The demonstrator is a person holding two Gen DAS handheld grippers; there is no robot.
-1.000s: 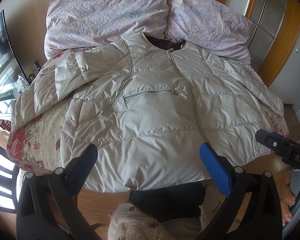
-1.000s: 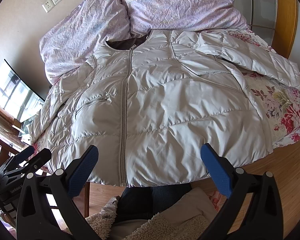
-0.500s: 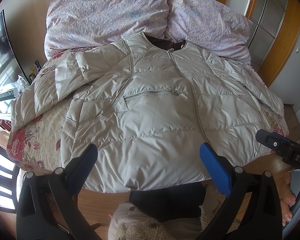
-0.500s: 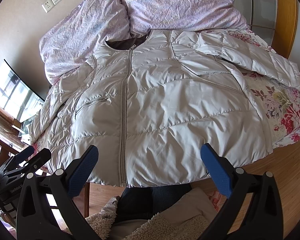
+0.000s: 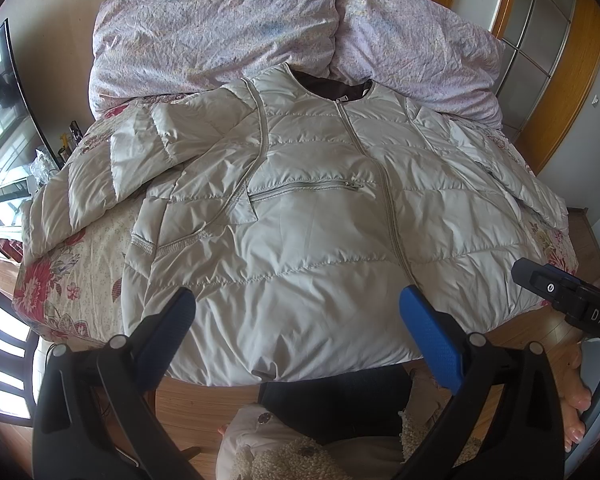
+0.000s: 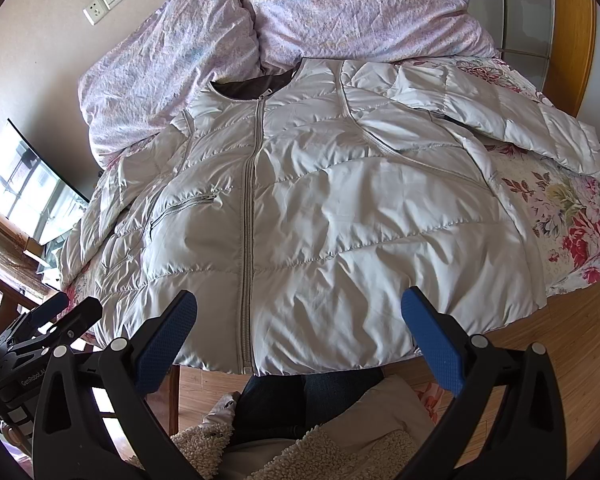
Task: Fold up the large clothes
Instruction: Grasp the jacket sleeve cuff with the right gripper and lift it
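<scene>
Floral bedding point(image 5: 80, 268) carried a zipped pale puffer jacket point(image 5: 320, 240) lying front-up, collar toward the lilac pillows point(image 5: 220, 28), hem at the bed's near edge. Left gripper point(image 5: 296, 336) and right gripper point(image 6: 298, 334) hung over that hem, jaws spread wide, empty.

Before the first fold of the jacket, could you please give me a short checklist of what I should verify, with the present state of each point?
1. Jacket lies front up and spread on the bed: ok.
2. Front zipper closed down to the hem: ok.
3. Left gripper open and holding nothing: ok.
4. Right gripper open and holding nothing: ok.
5. Both sleeves flat: not ok; the left sleeve is bent and bunched, and the right sleeve lies out towards the bed edge.
6. Hem fully on the bed: not ok; it hangs over the near edge.
</scene>
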